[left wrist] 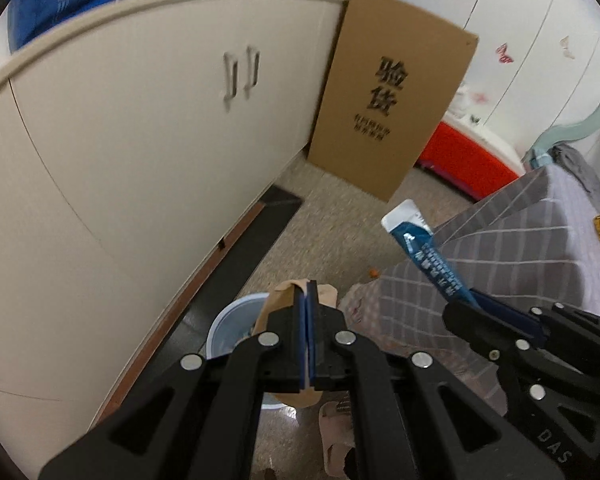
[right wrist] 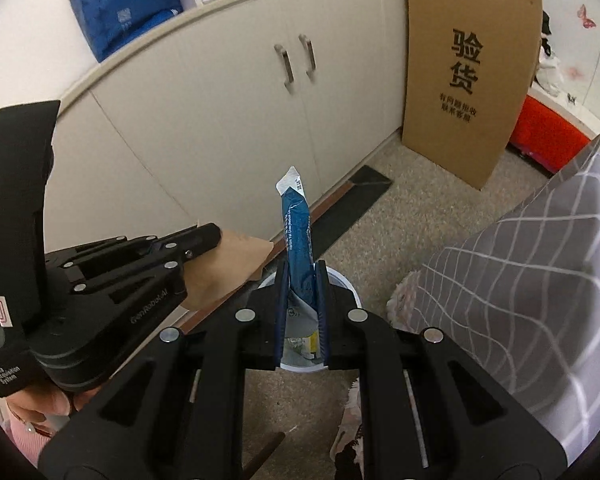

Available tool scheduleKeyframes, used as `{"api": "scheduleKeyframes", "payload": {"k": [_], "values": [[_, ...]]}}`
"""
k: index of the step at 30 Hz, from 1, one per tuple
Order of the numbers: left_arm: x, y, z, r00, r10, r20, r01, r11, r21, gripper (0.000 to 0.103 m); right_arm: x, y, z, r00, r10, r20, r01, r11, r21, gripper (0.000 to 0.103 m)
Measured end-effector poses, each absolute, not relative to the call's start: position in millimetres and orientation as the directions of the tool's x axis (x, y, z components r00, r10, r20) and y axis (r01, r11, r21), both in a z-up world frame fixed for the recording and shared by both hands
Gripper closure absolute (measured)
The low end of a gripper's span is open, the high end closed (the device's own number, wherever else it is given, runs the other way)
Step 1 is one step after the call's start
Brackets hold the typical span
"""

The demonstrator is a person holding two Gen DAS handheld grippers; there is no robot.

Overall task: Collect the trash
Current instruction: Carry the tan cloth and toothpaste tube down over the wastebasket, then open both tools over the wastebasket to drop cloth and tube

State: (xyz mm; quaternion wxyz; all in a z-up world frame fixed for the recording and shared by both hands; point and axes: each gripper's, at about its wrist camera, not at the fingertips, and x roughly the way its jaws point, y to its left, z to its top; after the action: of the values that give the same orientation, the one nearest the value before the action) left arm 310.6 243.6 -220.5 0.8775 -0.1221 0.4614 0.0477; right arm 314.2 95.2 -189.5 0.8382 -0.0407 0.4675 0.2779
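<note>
A: What is the left claw (left wrist: 306, 300) doing?

B: Its blue pads are pressed almost together on a piece of brown paper (left wrist: 286, 300), which sticks out past the tips and hangs below them. In the right wrist view the same left claw (right wrist: 216, 240) comes in from the left with the brown paper (right wrist: 228, 268) fanning out of it.

A: And the right claw (right wrist: 302, 280)?

B: It pinches a blue and white wrapper (right wrist: 298, 240) between its pads. The wrapper stands up tall out of the tips, white torn end uppermost. From the left wrist view the right claw (left wrist: 460, 304) sits to the right, with the wrapper (left wrist: 424, 248) slanting up and to the left.

A: Where is the bin?

B: A white bin (right wrist: 348, 284) stands on the speckled floor (right wrist: 420, 216), directly below the right claw, with some scraps inside. In the left view the bin (left wrist: 228, 324) shows just under and left of the left claw.

A: What surrounds them?

B: A cream cabinet (right wrist: 228, 112) with two handles runs along the left, a cardboard sheet (right wrist: 468, 72) with black characters leans at its end, and a bed with a grey checked cover (right wrist: 540, 264) lies to the right.
</note>
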Motion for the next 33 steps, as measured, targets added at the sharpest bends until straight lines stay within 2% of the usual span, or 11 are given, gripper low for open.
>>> {"api": "scheduleKeyframes", "payload": {"k": [4, 6, 7, 8, 15, 33], "values": [[324, 253, -243, 0.529, -0.037, -0.848, -0.227, 0.957, -0.183, 0.100, 323, 100, -213, 0.392, 0.406, -0.826, -0.480, 0.856, 0.193, 0.090], [334, 259, -257, 0.490, -0.042, -0.871, -0.248, 0.951, -0.185, 0.075, 329, 101, -223, 0.382, 0.396, -0.835, -0.470, 0.861, 0.193, 0.090], [336, 262, -264, 0.469, -0.031, -0.882, -0.266, 0.948, -0.175, 0.035, 330, 102, -229, 0.373, 0.392, -0.841, -0.466, 0.863, 0.195, 0.090], [338, 266, -272, 0.448, -0.013, -0.894, -0.289, 0.944, -0.158, 0.024, 331, 102, -233, 0.367, 0.389, -0.845, -0.463, 0.864, 0.197, 0.090], [333, 280, -293, 0.412, -0.001, -0.911, -0.322, 0.936, -0.146, 0.023, 333, 110, -253, 0.335, 0.376, -0.864, -0.462, 0.865, 0.197, 0.090], [313, 297, -264, 0.477, 0.069, -0.876, -0.382, 0.914, -0.136, 0.023, 335, 138, -257, 0.324, 0.428, -0.843, -0.475, 0.845, 0.246, 0.089]]}}
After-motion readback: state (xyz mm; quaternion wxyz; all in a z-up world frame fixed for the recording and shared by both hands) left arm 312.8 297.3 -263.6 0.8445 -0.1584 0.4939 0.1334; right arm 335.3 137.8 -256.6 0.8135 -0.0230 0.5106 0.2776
